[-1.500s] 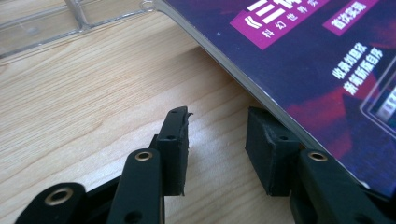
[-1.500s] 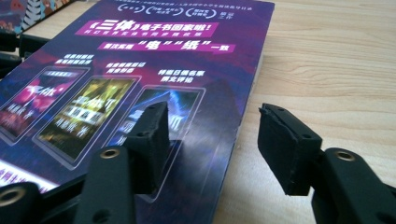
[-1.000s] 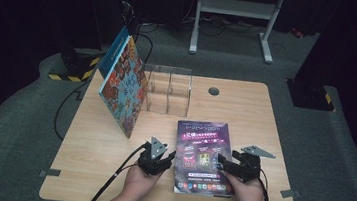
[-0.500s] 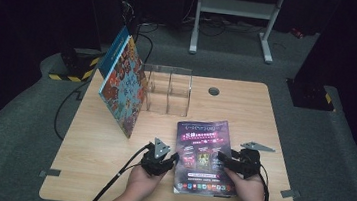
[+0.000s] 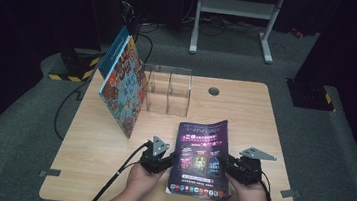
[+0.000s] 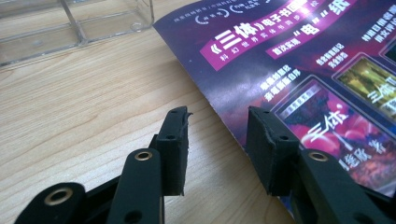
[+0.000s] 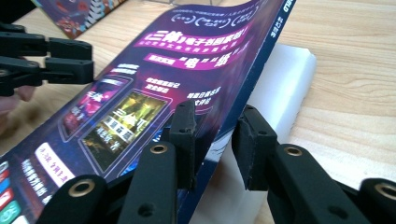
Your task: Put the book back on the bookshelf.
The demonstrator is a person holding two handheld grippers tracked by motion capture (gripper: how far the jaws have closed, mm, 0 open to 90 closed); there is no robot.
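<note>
high view: purple magazine [image 5: 200, 155] lies flat near the front table [image 5: 246, 107] edge, left gripper [image 5: 166, 159] and right gripper [image 5: 227, 164] flank its two long sides, likely to lift or open it.
left gripper view: jaws spread, straddling the magazine's [image 6: 299, 65] left edge, nothing pinched; probably steadying.
right gripper view: jaws have just been closing around the raised cover [image 7: 187, 79] edge; white pages [image 7: 289, 79] exposed beneath. A gap shows beside one pad, so not clamped yet.
</note>
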